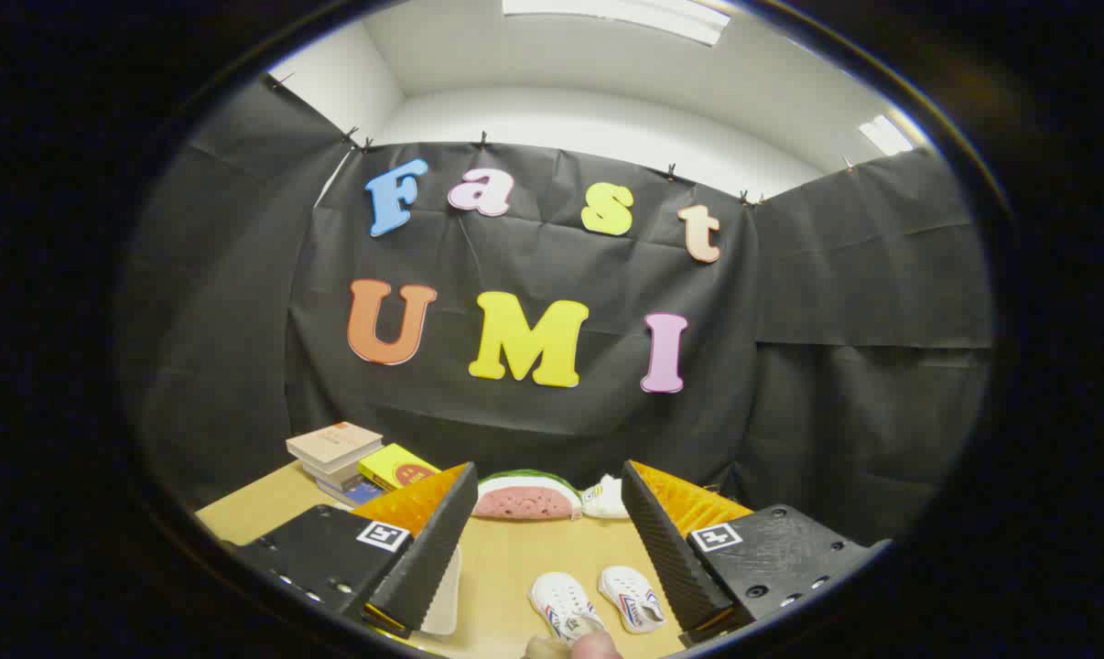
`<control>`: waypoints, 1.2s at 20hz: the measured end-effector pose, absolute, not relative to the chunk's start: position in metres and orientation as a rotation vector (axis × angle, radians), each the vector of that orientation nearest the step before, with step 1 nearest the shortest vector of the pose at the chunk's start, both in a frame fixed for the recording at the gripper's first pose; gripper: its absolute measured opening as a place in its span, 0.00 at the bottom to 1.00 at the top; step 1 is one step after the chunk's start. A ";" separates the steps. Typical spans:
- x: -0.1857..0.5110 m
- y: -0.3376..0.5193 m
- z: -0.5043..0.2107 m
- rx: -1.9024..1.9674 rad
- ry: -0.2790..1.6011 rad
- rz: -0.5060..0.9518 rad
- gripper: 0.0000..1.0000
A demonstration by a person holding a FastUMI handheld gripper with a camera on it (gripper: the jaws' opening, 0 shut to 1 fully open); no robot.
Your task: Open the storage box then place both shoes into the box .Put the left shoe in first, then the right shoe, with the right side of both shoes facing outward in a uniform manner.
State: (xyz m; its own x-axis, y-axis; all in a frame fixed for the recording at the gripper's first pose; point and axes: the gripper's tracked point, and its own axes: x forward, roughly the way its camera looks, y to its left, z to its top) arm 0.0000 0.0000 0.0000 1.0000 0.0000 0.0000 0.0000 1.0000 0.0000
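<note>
- The gripper [549, 540] is hanging above the tabletop [515, 567] with its fingers spread wide and gripping nothing, which suggests it is sizing up the scene rather than committing to a grasp.
- Two small white shoes are lying side by side on the tabletop in the gap between the fingers; the one toward the left finger [563, 606] and the one toward the right finger [632, 598] are close together without quite touching, toes pointing away from the camera, a layout that seems meant to make each easy to pick singly.
- Which shoe is the left and which the right cannot be told for certain from this angle.
- A pale, flat-edged thing [446, 595] is peeking out from behind the left finger; it may be the storage box or its lid, though too little is showing to say, or to say whether it is open.
- A fingertip [598, 643] is showing nearest the camera, just below the shoes.
- Beyond the fingers, a watermelon-slice toy [526, 496] and a small white and yellow object [605, 497] are sitting near the booth wall, well apart from the shoes.
- A stack of books [355, 460] is resting at the far left of the tabletop, apparently set aside as clutter.
- Judging by the layout, the box is waiting to be opened first.
</note>
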 end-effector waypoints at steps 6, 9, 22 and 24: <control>-0.001 0.005 0.003 0.007 -0.013 0.015 0.95; -0.001 0.005 0.004 0.022 -0.014 0.021 0.95; -0.006 0.008 -0.005 0.036 0.012 0.057 0.95; -0.004 0.009 -0.008 0.040 0.022 0.065 0.95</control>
